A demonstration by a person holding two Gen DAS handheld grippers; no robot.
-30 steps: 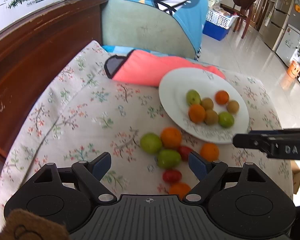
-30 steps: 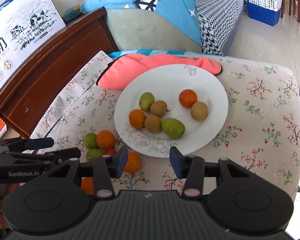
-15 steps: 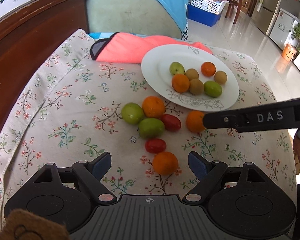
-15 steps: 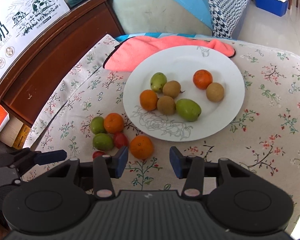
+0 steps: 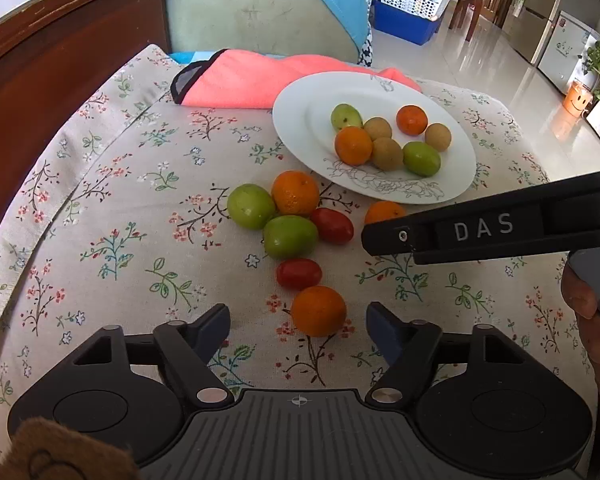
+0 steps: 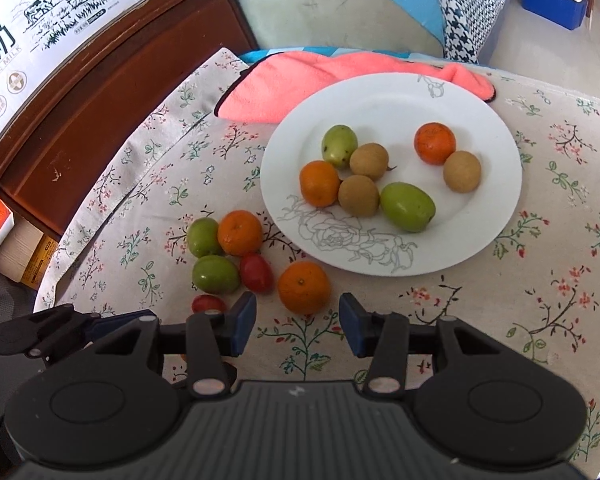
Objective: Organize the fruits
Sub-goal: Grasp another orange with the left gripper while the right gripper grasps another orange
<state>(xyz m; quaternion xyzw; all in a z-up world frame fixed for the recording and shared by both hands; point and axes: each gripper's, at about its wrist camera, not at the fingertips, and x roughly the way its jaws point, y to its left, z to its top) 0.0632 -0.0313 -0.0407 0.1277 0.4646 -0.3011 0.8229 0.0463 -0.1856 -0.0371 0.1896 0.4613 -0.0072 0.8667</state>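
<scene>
A white plate (image 5: 296, 120) (image 6: 492, 128) holds several fruits: oranges, green fruits and brown ones. Loose fruits lie on the floral cloth beside it: green fruits (image 5: 251, 205) (image 6: 215, 274), oranges (image 5: 295, 192) (image 6: 239, 232), red tomatoes (image 5: 332, 225) (image 6: 255, 272). My left gripper (image 5: 298, 326) is open, with a loose orange (image 5: 318, 310) just ahead between its fingers. My right gripper (image 6: 297, 320) is open, just short of another orange (image 6: 304, 287). The right gripper's side shows in the left wrist view (image 5: 492, 228).
A pink towel (image 5: 252, 80) (image 6: 300, 76) lies behind the plate. A dark wooden board (image 6: 100, 72) with a milk carton box (image 6: 40, 28) stands at the left. A cushioned seat (image 5: 260, 12) is behind. The cloth edge drops off at right to tiled floor.
Both grippers have pulled back and lowered toward the loose fruits. The left gripper now frames the nearest orange; the right gripper has come close to the orange beside the plate. Both stayed open.
</scene>
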